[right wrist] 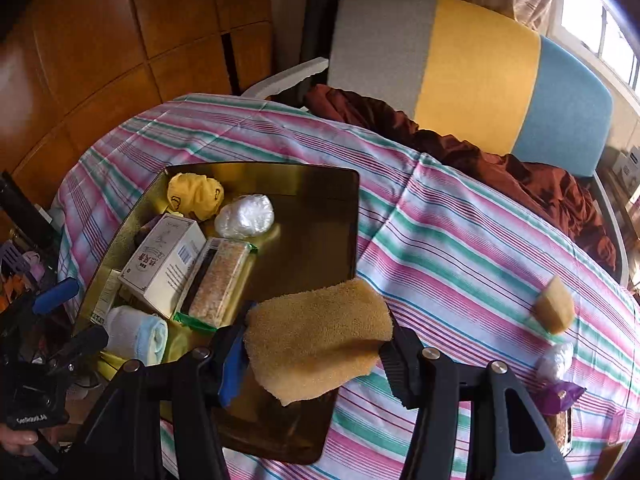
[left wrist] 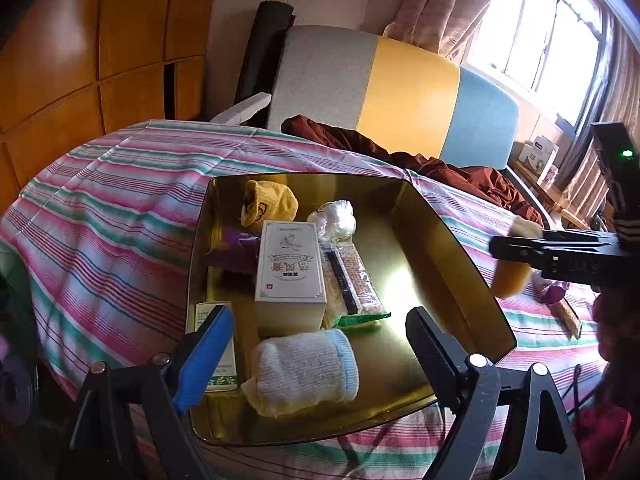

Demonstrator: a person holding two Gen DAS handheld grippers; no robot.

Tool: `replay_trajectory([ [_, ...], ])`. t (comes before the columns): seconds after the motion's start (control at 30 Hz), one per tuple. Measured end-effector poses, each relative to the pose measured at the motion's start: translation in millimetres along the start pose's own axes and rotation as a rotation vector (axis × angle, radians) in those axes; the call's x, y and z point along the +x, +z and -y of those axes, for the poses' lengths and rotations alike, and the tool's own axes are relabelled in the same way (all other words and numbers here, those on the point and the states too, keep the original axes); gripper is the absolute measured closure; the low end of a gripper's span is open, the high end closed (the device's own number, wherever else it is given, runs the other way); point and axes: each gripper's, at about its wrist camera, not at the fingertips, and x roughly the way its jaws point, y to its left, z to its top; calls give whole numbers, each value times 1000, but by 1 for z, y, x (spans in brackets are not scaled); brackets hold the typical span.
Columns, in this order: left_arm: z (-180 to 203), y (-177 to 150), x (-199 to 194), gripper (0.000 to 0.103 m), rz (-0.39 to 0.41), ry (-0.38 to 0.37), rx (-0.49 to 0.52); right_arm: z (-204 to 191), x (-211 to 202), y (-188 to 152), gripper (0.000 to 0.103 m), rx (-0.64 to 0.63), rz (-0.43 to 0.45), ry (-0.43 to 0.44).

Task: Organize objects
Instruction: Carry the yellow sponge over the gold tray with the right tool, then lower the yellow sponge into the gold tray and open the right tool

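A gold tray point(left wrist: 420, 248) lies on the striped bedspread. It holds a white box point(left wrist: 290, 268), a snack bar pack point(left wrist: 352, 280), a yellow sock roll point(left wrist: 270, 202), a plastic-wrapped ball point(left wrist: 336, 218) and a white-and-blue rolled sock point(left wrist: 308, 368). My left gripper point(left wrist: 316, 356) is open above that rolled sock, its pads clear of it. My right gripper point(right wrist: 320, 360) is shut on a tan sponge point(right wrist: 320, 332) and hangs over the right part of the tray point(right wrist: 312, 216). In the left wrist view the right gripper point(left wrist: 516, 250) comes in from the right with the sponge point(left wrist: 508, 280).
On the bedspread right of the tray lie a second sponge point(right wrist: 554, 306), a plastic-wrapped ball point(right wrist: 556, 360) and a purple packet point(right wrist: 560, 396). A maroon cloth point(right wrist: 480, 160) is bunched against the grey, yellow and blue headboard point(right wrist: 476, 64). A wooden wardrobe point(right wrist: 120, 40) stands at the left.
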Motion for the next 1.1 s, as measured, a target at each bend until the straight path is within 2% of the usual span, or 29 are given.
replay_trajectory([
  [0.2, -10, -4, 0, 14, -10, -3, -17, -18, 37, 23, 45, -40, -41, -1],
  [0.47, -17, -6, 1, 14, -21, -6, -29, -23, 86, 57, 42, -56, -90, -60],
  [0.5, -17, -7, 2, 14, -24, -4, -28, -24, 91, 61, 41, -52, -90, -68],
  [0.53, -17, -7, 2, 14, -24, -3, -29, -24, 94, 65, 34, -44, -90, -66],
  [0.57, -18, -7, 2, 14, -25, -3, -29, -24, 96, 68, 23, -35, -89, -57],
  [0.63, -18, -7, 2, 14, -26, -3, -28, -22, 94, 72, 15, -14, -71, -54],
  [0.77, -20, -8, 4, 13, -33, 3, -42, -18, 79, 66, 14, 11, -38, -47],
  [1.1, -10, -11, 2, 13, -27, -3, -21, 8, 28, 11, 14, 35, 16, -85],
])
